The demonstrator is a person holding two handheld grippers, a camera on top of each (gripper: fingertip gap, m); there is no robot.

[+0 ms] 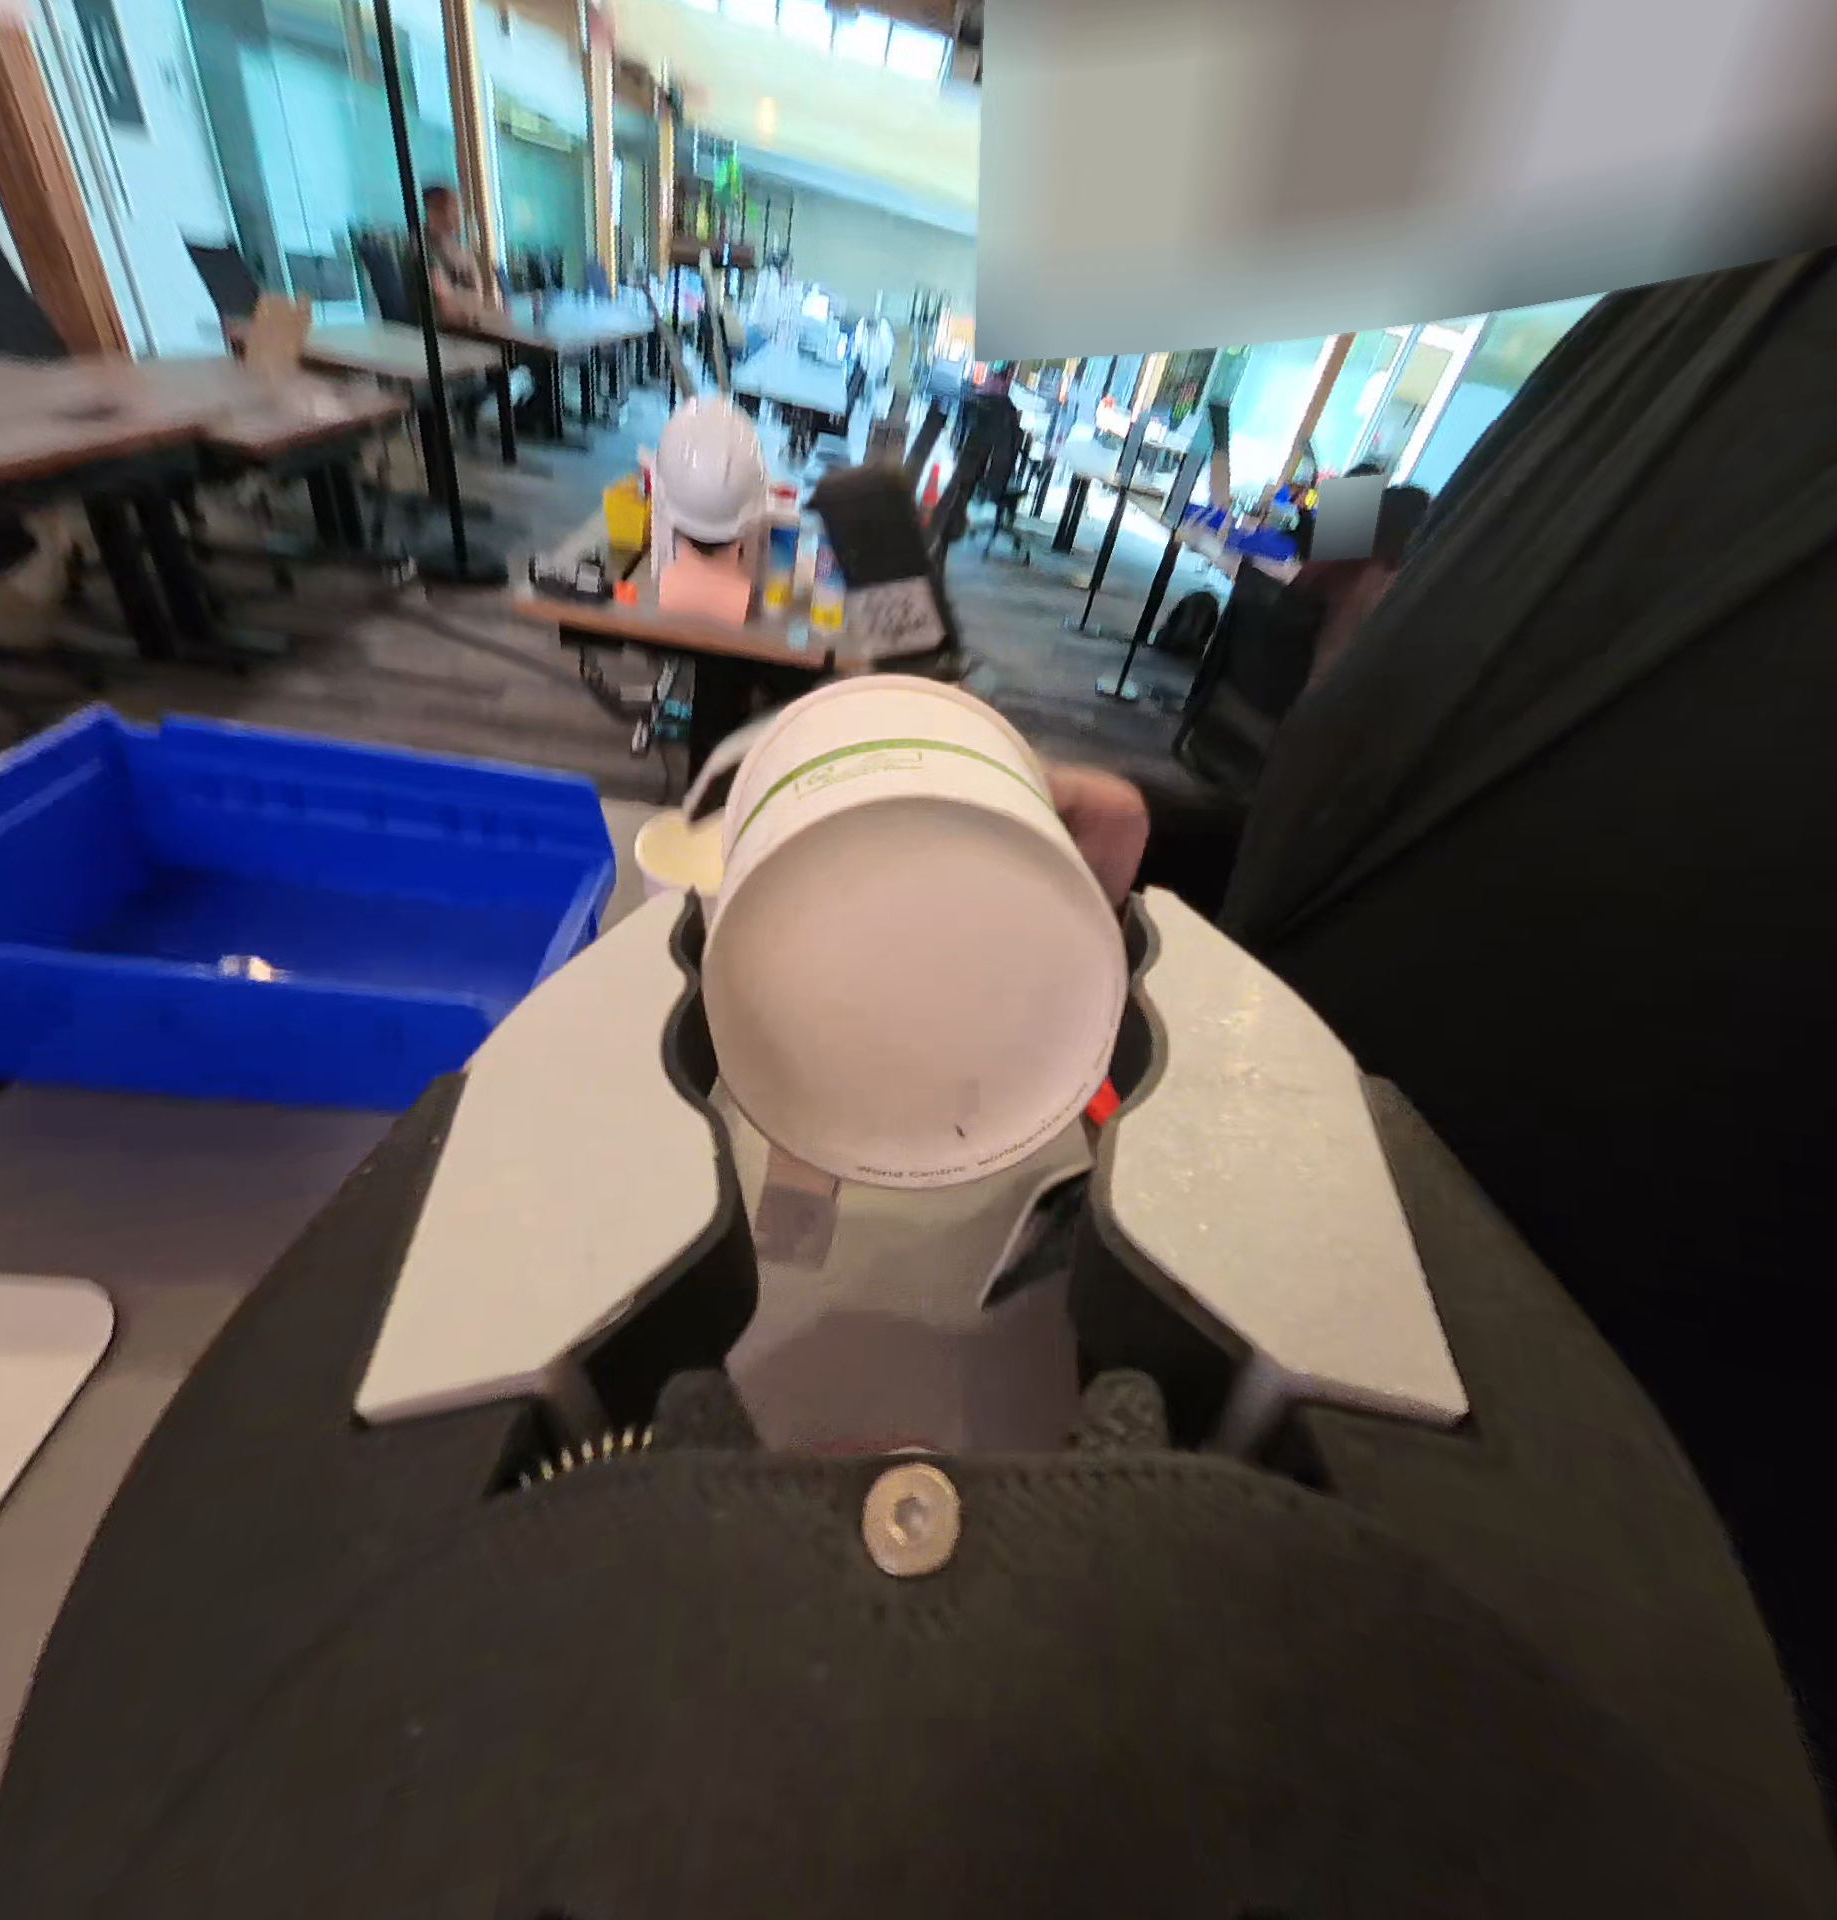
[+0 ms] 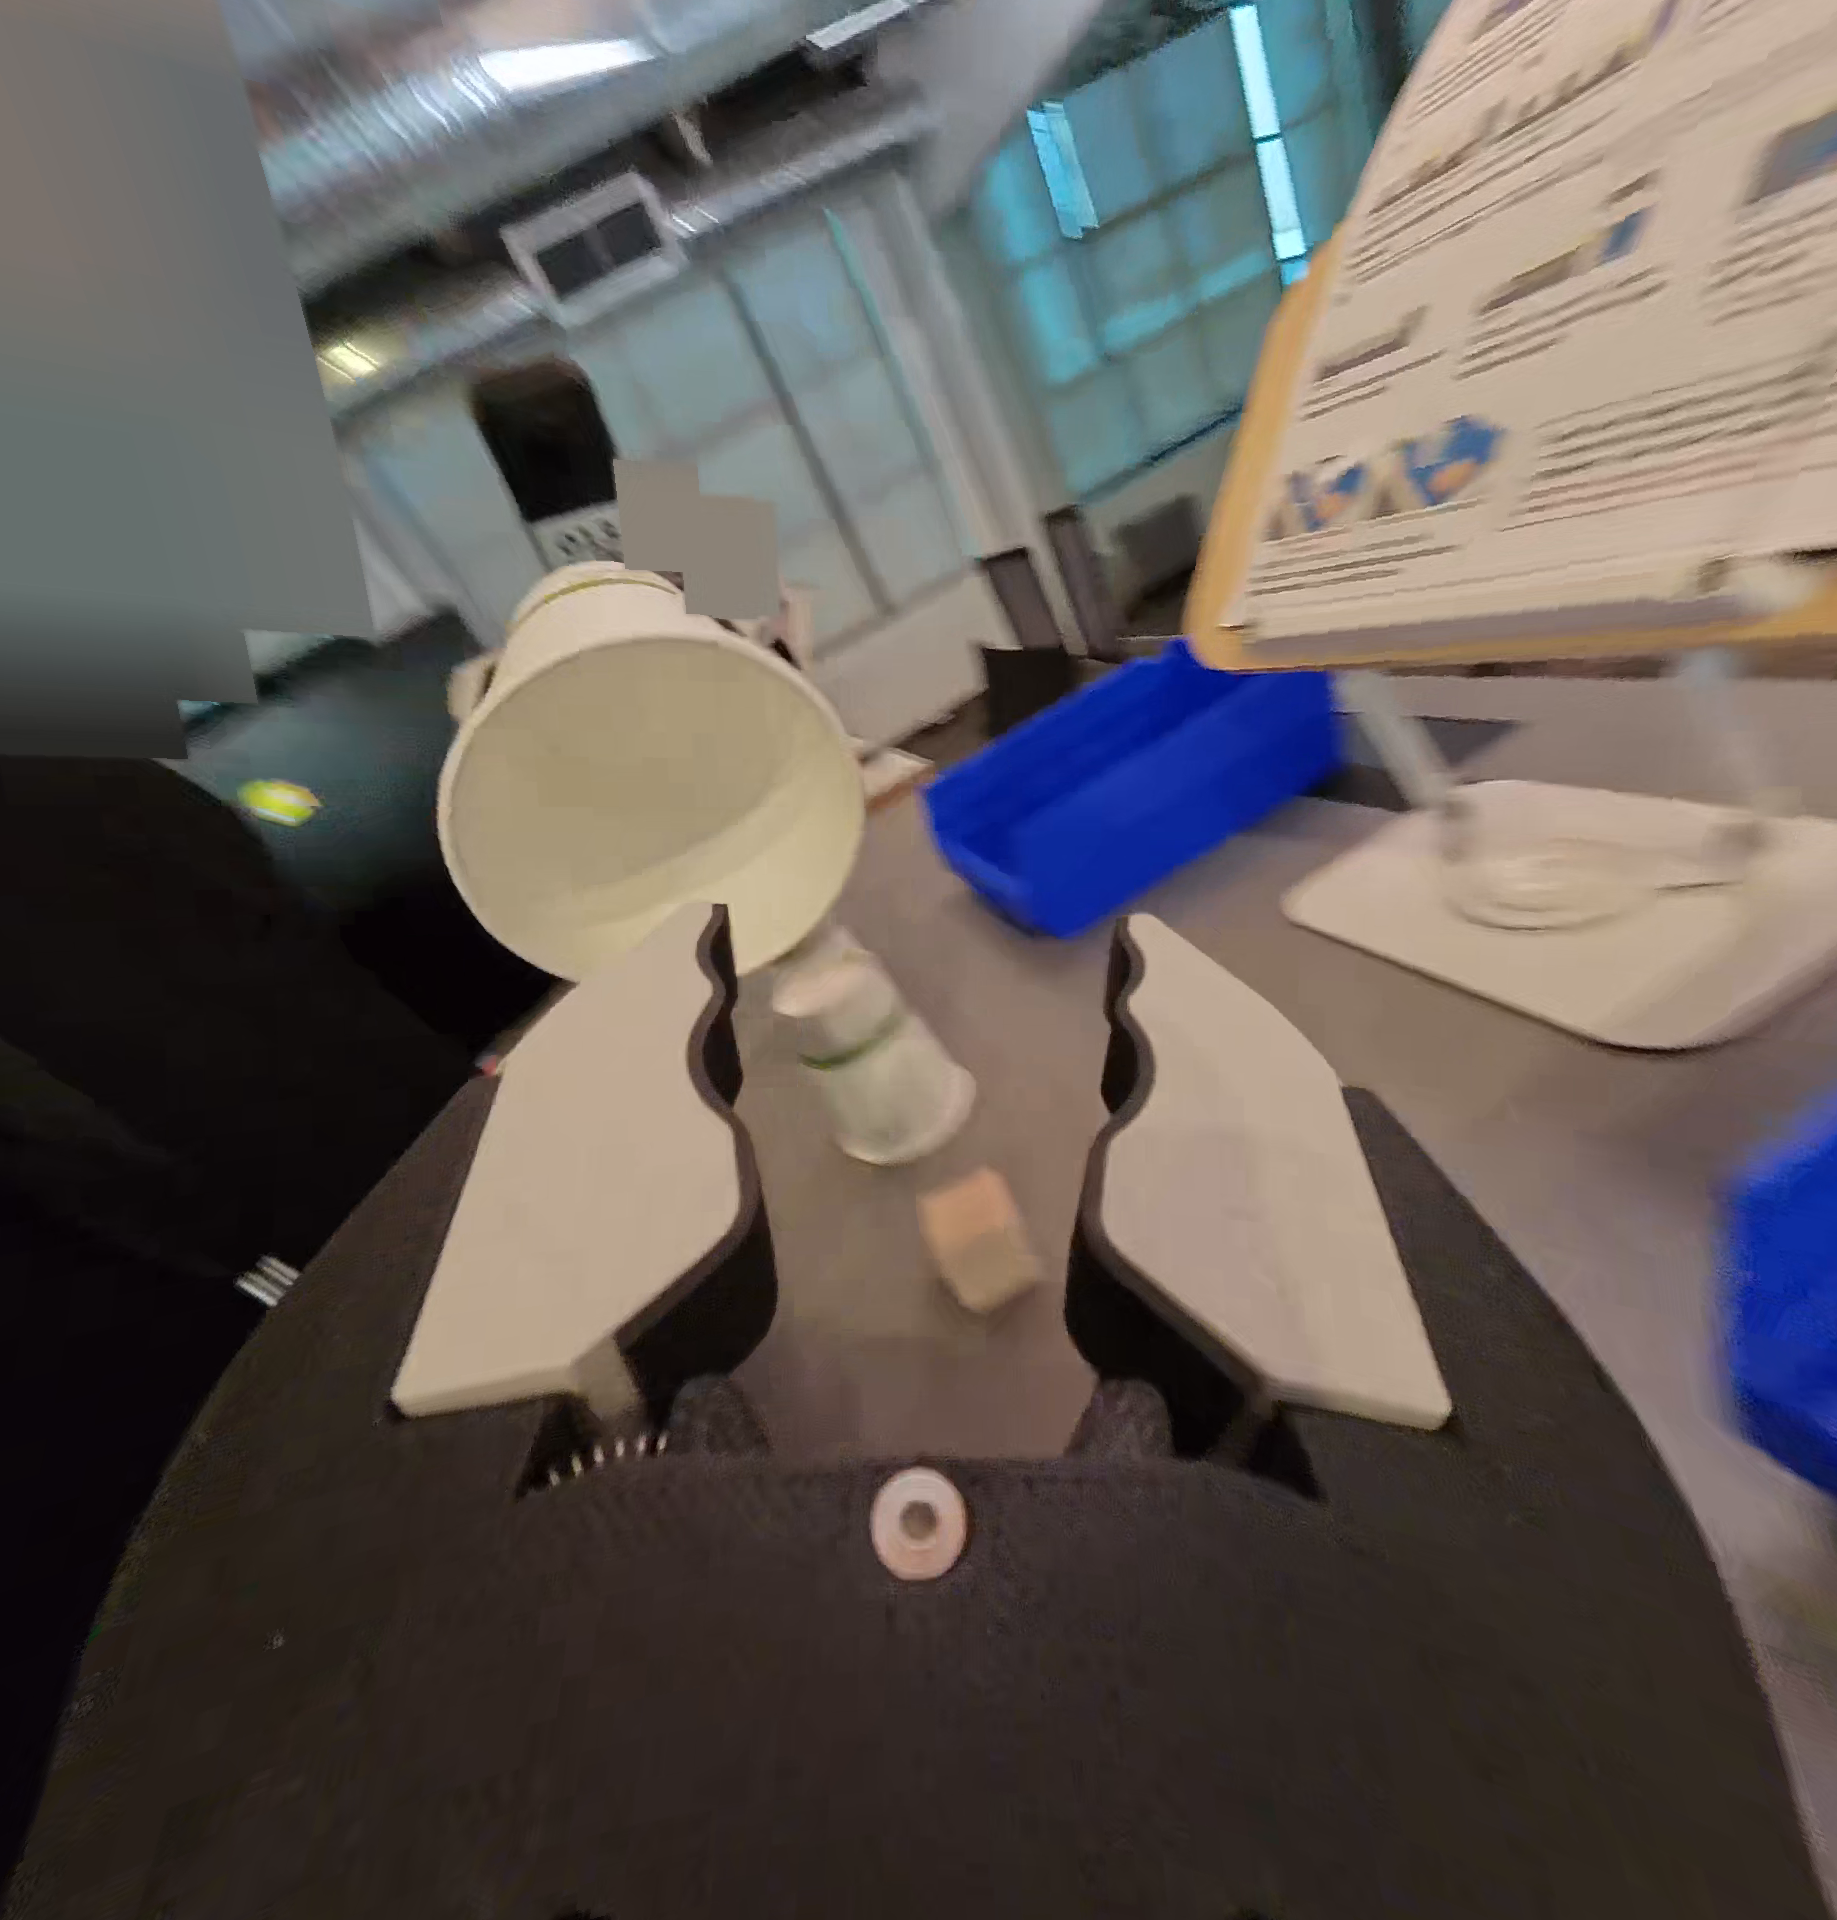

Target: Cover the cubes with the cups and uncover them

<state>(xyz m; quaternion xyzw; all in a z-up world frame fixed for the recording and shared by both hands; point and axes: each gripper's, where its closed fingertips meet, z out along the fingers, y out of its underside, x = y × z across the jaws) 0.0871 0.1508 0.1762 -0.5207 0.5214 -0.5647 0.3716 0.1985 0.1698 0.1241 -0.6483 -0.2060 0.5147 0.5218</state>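
Note:
My left gripper (image 1: 914, 920) is shut on a white paper cup (image 1: 909, 935) with a green stripe and holds it tilted above the grey table (image 1: 166, 1195). A small sliver of red (image 1: 1101, 1103) shows under its rim. In the right wrist view that cup (image 2: 644, 810) hangs in the air at the left with its open mouth towards me, and the left gripper is hidden behind it. My right gripper (image 2: 919, 930) is open and empty. Between its fingers a second cup (image 2: 883, 1060) stands upside down on the table, with a beige cube (image 2: 976, 1236) uncovered in front of it.
A blue bin (image 1: 270, 904) sits on the table to the left, and it also shows far right of the cups in the right wrist view (image 2: 1132, 800). Another blue bin (image 2: 1807, 1299) is at the right edge. A poster stand with a white base (image 2: 1620, 935) stands at the right. A dark-clothed person (image 1: 1620, 935) is close by.

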